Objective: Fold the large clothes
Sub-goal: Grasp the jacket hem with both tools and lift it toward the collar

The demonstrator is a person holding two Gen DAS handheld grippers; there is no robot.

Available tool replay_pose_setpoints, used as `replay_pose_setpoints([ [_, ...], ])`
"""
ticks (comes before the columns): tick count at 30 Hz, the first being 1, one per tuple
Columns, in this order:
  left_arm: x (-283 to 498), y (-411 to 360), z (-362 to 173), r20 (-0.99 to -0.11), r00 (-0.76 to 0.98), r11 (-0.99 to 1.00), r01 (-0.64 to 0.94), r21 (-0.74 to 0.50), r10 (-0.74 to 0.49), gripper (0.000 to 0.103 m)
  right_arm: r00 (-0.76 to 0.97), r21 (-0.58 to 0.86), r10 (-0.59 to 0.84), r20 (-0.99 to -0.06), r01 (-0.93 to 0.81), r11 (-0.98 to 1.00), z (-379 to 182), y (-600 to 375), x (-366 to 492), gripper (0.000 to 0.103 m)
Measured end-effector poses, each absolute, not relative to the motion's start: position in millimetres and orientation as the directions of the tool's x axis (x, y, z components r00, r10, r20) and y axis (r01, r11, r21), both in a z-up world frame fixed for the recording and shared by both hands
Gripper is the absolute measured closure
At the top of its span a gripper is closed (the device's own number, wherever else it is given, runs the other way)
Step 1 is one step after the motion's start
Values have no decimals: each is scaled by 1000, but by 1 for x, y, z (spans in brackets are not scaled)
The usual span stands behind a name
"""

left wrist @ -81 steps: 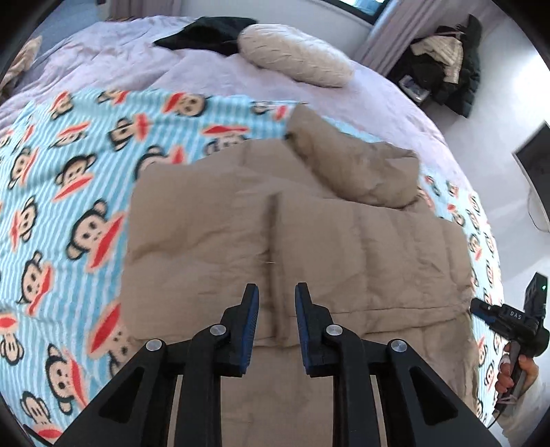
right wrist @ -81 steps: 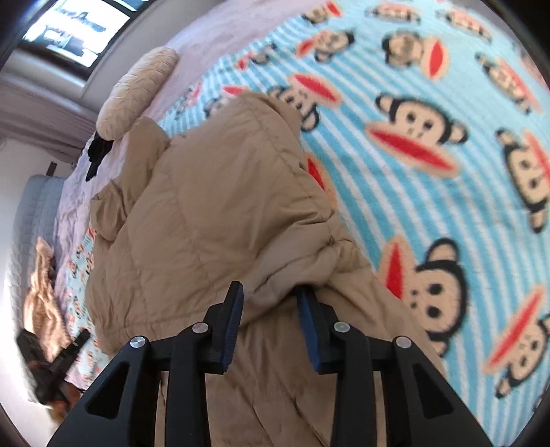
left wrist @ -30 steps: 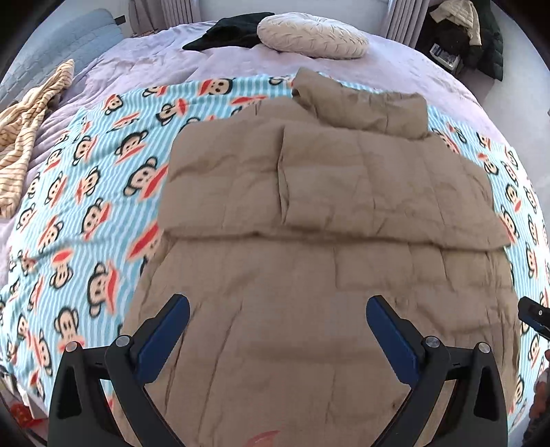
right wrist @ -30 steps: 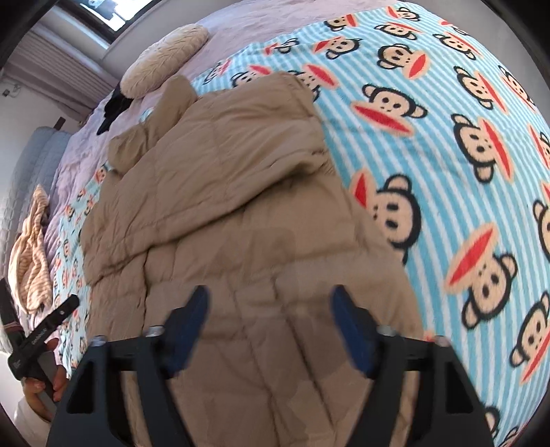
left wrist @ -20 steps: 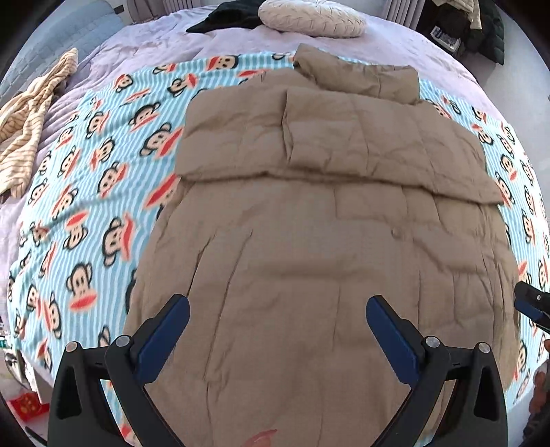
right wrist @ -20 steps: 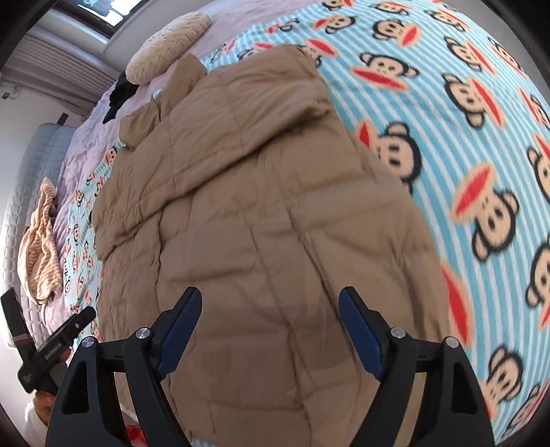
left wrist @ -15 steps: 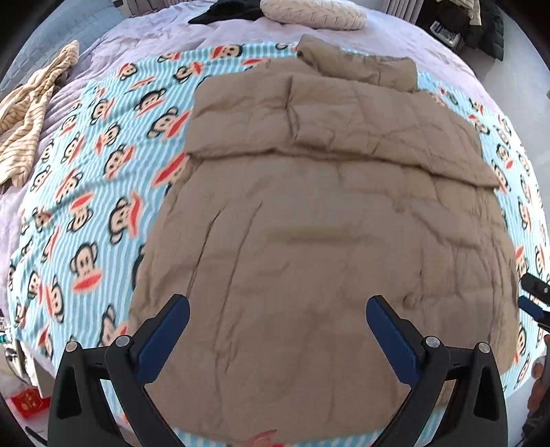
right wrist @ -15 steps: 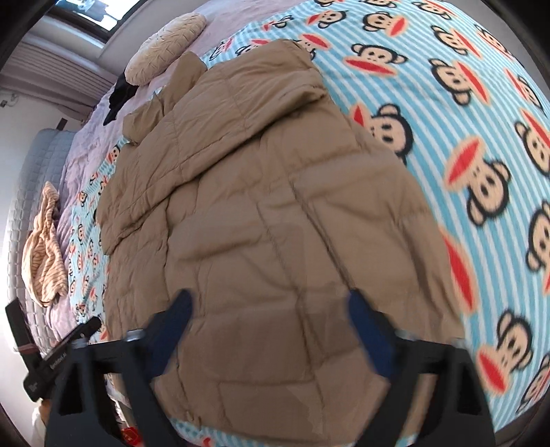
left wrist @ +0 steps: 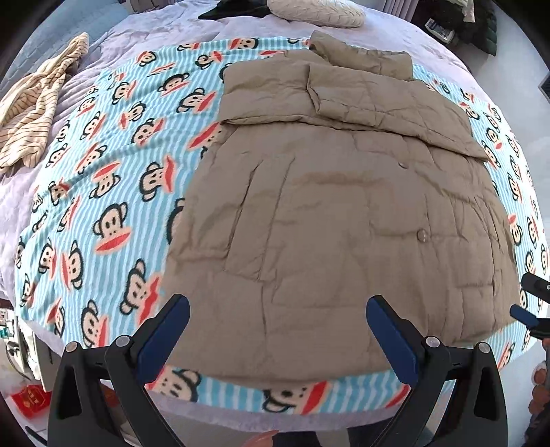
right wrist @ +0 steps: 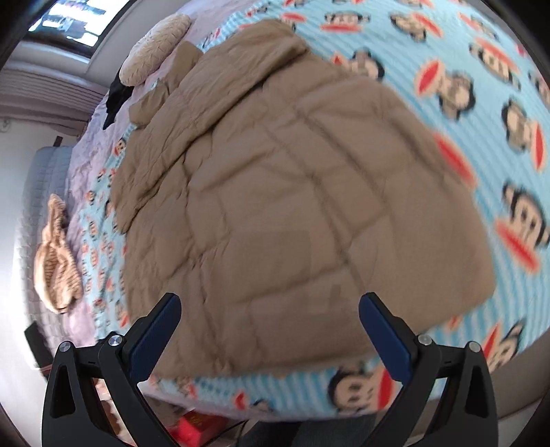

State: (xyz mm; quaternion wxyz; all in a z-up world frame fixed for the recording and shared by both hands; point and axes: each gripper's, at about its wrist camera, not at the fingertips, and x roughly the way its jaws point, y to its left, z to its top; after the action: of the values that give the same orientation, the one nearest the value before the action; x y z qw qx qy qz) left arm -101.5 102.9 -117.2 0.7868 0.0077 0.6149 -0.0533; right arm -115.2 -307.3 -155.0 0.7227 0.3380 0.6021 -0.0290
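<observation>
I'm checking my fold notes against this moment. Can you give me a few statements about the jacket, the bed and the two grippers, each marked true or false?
1. The tan jacket lies spread on the monkey-print blanket. True.
2. The left gripper is clamped on the jacket's hem. False: its jaws stand wide apart above the jacket, with nothing pinched.
3. Both sleeves are folded across the jacket's chest. True.
4. The right gripper stands open over the jacket's near end. True; its jaws have just been opening, with nothing held between them.
5. The cream pillow rests on top of the jacket. False: it lies beyond the collar, on the lilac sheet.
</observation>
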Motion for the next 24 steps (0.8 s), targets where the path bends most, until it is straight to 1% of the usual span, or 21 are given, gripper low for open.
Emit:
replay_pose_setpoints([
  [5, -114, 116, -114, -967, 242, 993, 101, -59, -82, 0, 288, 474, 378, -880, 476, 740, -152, -297, -138, 0],
  [9, -125, 130, -113, -969, 238, 996, 72, -49, -65, 0, 279, 484, 396, -875, 501, 718, -152, -296, -152, 0],
  [13, -135, 146, -114, -968, 248, 999, 8, -33, -34, 0, 254, 493, 425, -869, 534, 687, -159, -301, -156, 0],
  [16, -141, 156, -129, -980, 198, 998, -52, -27, -17, 0, 226, 484, 434, -872, 523, 701, -160, -302, -153, 0],
  [19, -148, 160, -146, -986, 151, 993, -84, -82, -68, 0, 188, 477, 445, -875, 490, 730, -161, -305, -150, 0],
  [22, -158, 164, -158, -976, 128, 968, -157, -196, -177, 0, 163, 483, 468, -868, 492, 724, -168, -313, -151, 0],
  [24, -164, 167, -168, -955, 120, 934, -209, -291, -271, 0, 165, 508, 500, -850, 507, 697, -175, -320, -153, 0],
])
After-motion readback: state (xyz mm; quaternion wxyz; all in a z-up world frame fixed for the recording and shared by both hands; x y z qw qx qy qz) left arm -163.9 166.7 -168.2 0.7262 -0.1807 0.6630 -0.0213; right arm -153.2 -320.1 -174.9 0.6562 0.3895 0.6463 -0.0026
